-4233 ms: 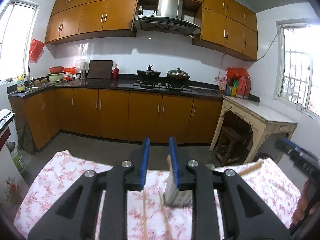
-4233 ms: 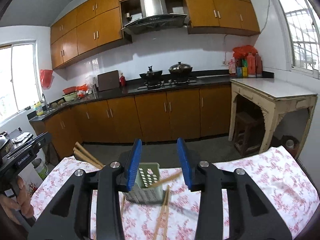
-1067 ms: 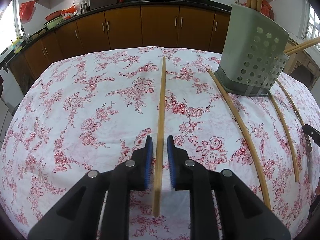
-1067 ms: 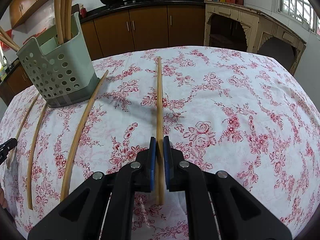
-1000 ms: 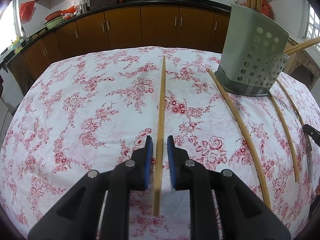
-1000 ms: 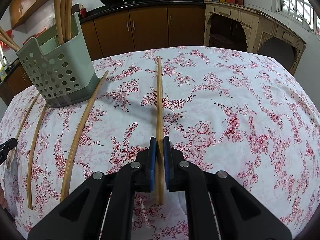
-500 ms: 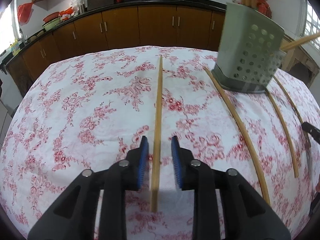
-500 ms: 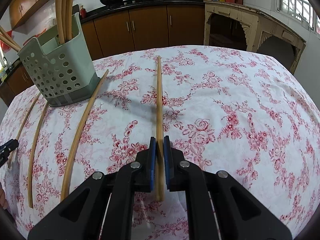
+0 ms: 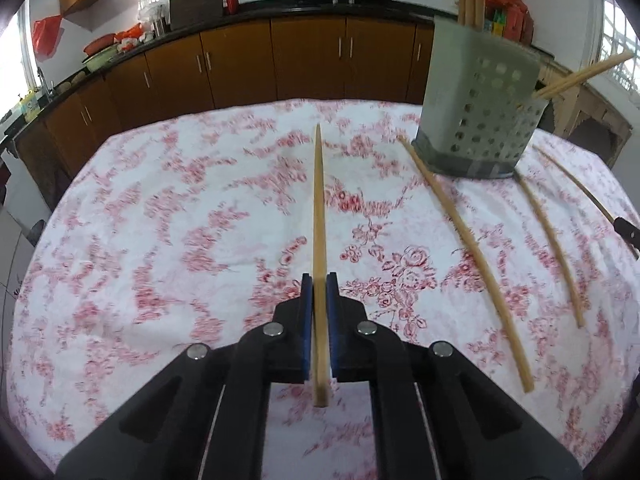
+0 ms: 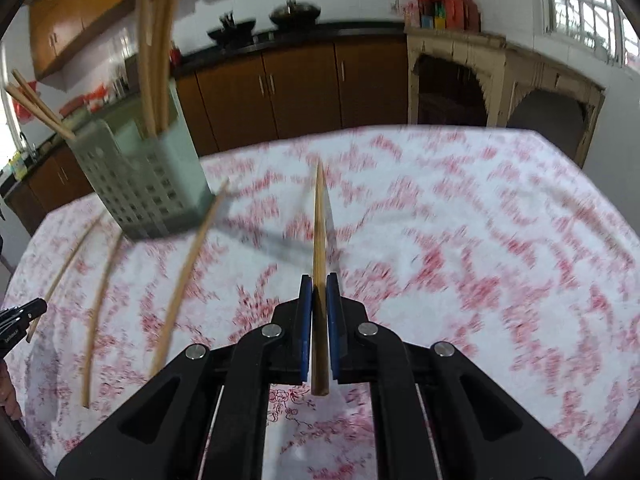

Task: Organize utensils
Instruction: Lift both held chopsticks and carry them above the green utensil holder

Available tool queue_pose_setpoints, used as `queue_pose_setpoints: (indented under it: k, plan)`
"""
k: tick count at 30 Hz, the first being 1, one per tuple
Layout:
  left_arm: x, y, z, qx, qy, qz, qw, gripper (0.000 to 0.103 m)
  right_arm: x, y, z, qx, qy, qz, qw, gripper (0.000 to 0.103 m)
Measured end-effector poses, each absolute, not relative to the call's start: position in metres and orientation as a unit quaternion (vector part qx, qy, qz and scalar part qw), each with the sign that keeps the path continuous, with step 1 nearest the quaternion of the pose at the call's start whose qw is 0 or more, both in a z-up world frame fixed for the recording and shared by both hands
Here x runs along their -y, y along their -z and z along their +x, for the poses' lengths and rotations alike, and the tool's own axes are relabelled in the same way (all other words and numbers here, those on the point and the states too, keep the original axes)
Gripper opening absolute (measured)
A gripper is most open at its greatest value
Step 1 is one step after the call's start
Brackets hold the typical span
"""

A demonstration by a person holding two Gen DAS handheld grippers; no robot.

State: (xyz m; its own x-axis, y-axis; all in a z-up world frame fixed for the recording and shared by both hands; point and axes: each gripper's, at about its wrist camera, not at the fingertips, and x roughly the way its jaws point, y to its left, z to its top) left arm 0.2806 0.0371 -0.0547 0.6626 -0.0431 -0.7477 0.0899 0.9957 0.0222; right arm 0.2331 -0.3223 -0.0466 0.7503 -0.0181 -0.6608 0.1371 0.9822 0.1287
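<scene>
My left gripper (image 9: 319, 280) is shut on a wooden chopstick (image 9: 319, 216) that points away over the floral tablecloth (image 9: 160, 240). My right gripper (image 10: 319, 280) is shut on another wooden chopstick (image 10: 319, 232), lifted above the cloth with its shadow beneath. The grey perforated utensil holder (image 9: 480, 108) stands at the far right in the left wrist view and at the left in the right wrist view (image 10: 148, 184), with several chopsticks standing in it.
Three loose chopsticks (image 9: 464, 248) lie on the cloth beside the holder; they also show in the right wrist view (image 10: 188, 268). The other gripper's tip shows at the left edge (image 10: 20, 316). Brown kitchen cabinets (image 9: 240, 68) and a pale side table (image 10: 500, 80) stand beyond the table.
My left gripper closed on its chopstick. Both grippers rose from the cloth with their chopsticks; the right view is blurred from the motion.
</scene>
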Motion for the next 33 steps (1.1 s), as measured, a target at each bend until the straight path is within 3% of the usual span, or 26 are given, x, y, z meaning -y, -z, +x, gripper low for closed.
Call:
queue_pose_setpoints:
  k: [17, 33]
  plan:
    - [-0.040, -0.072, 0.243, -0.237, 0.062, 0.002, 0.970, 0.008, 0.335, -0.046, 0.203, -0.205, 0.030, 0.081, 0.975, 0.007]
    - [-0.023, -0.108, 0.244, -0.209, 0.081, 0.006, 0.975, 0.008, 0.334, -0.092, 0.197, -0.195, -0.010, 0.111, 0.975, 0.007]
